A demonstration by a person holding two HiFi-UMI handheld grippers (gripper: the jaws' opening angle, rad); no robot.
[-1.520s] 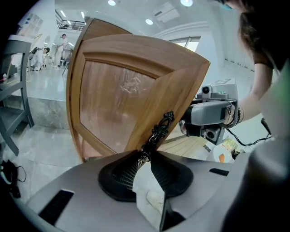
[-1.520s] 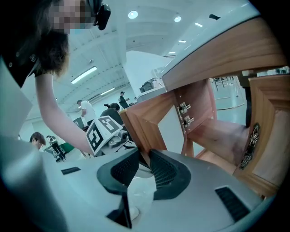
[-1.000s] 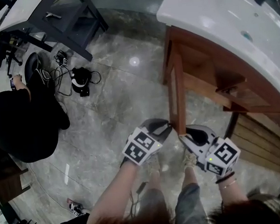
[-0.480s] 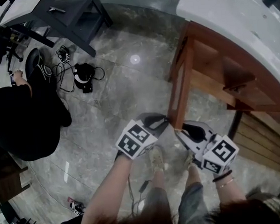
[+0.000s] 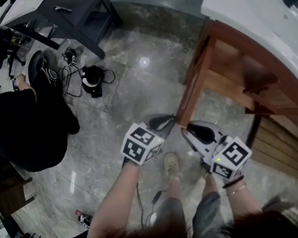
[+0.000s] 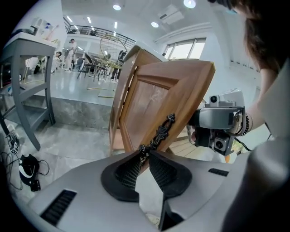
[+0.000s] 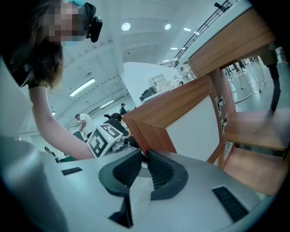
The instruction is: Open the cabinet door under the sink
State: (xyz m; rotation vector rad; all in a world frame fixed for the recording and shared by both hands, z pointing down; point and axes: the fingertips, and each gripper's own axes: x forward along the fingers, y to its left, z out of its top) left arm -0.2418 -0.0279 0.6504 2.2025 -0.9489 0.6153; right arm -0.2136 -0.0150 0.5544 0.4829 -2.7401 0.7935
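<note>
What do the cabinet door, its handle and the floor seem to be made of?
The cabinet door looks like wood: reddish-brown, visible grain, smooth satin finish. Its handle seems dark metal, cast in ornate scrollwork. The floor is polished grey stone or stone-look tile, veined and mirroring a ceiling lamp; which one I cannot tell.

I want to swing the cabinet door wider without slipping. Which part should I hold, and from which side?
Take the dark ornate handle on the cabinet door, coming from its front face. It is a slim raised bar on the flat wood near the free edge, so a claw can close around it, and a pull there likely turns the door easily.
</note>
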